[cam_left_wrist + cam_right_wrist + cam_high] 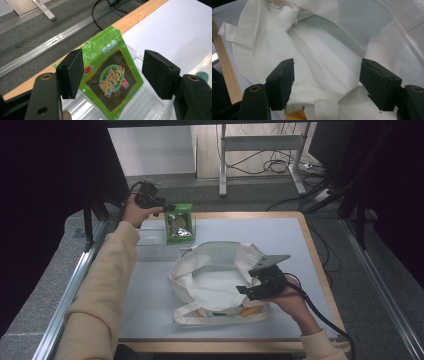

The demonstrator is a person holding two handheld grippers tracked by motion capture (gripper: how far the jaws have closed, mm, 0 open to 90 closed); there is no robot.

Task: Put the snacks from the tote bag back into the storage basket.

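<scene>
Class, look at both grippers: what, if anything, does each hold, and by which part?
Left gripper: nothing, jaws open before the green packet. Right gripper: open over the white bag, gripping nothing.

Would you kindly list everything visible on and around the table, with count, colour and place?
Green foil snack packet: one, green, standing in the tray at the table's far left.
Clear plastic tray: one, transparent, far left of the table.
White cloth tote bag: one, off-white, table centre, mouth open.
Orange item: one, orange, at the bag's near edge; unidentifiable.
Wooden-edged table: one, pale grey top.
Left gripper: one, black, open, jaws either side of the packet.
Right gripper: one, black, open at the bag's rim.
</scene>
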